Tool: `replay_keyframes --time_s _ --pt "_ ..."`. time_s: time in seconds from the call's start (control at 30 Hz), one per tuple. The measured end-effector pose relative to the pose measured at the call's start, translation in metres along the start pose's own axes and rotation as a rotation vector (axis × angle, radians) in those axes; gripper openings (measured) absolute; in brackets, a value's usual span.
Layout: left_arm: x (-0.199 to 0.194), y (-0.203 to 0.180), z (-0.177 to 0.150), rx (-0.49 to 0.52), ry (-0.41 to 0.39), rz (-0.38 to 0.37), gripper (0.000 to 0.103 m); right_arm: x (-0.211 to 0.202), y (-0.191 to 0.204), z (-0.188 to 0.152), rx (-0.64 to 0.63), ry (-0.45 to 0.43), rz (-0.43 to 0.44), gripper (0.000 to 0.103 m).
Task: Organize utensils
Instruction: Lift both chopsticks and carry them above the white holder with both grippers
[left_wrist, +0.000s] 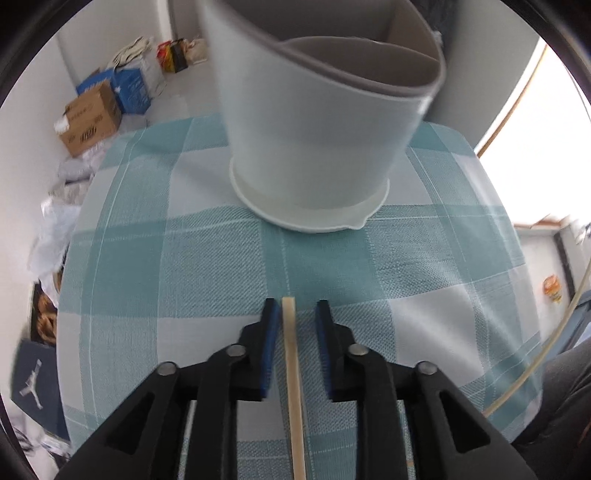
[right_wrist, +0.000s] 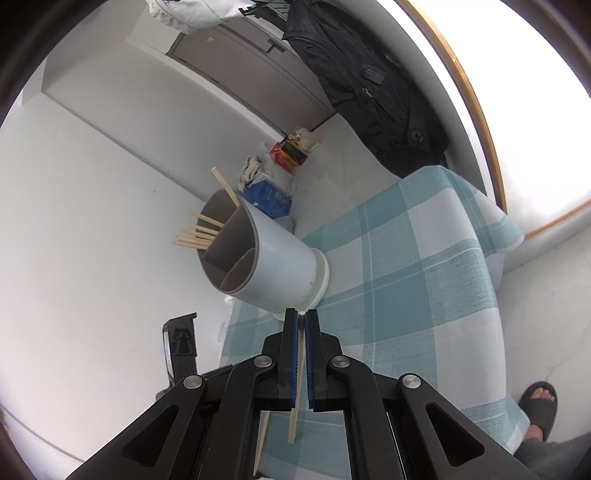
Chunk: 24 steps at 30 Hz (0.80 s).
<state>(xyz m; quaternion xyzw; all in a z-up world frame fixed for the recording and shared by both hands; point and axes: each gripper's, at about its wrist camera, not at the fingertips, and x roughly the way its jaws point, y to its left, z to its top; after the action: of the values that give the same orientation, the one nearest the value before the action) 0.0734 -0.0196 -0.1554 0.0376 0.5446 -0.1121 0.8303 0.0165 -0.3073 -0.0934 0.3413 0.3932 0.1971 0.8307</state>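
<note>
Only the right wrist view shows the right tool (right_wrist: 301, 314) clamped on a chopstick (right_wrist: 294, 421).

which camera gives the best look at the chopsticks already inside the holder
The right wrist view. There the chopsticks stick out of the far compartment of the white utensil holder, clear against the wall. The left wrist view shows the holder close and blurred, its top cropped, and none of those chopsticks.

Pale divided holder (right_wrist: 273, 258) upright — wooden chopsticks (right_wrist: 199, 230) inside.
</note>
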Motion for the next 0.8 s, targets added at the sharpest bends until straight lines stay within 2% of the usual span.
replay_keyframes --time_s 0.1,0.17,0.3,0.5,0.6,0.8 --pt "0.002 -0.004 0.001 0.032 -0.008 0.030 0.016 -0.002 0.000 0.000 -0.003 -0.005 -0.005 0.003" --pt "0.004 -0.004 0.005 0.037 0.001 0.004 0.003 -0.002 0.001 0.000 -0.011 -0.005 -0.009 0.003" --pt "-0.002 -0.003 0.006 0.027 -0.022 -0.013 0.003 -0.003 0.007 0.000 -0.045 -0.014 -0.024 0.003" --pt "-0.044 0.006 0.005 -0.039 -0.182 -0.060 0.002 -0.003 0.024 -0.003 -0.119 -0.031 -0.030 0.003" --pt "-0.078 0.007 -0.001 -0.088 -0.298 -0.071 0.002 -0.004 0.036 -0.006 -0.162 -0.044 -0.022 0.003" --pt "-0.112 0.015 -0.009 -0.169 -0.458 -0.107 0.002 -0.005 0.058 -0.010 -0.237 -0.073 -0.020 0.003"
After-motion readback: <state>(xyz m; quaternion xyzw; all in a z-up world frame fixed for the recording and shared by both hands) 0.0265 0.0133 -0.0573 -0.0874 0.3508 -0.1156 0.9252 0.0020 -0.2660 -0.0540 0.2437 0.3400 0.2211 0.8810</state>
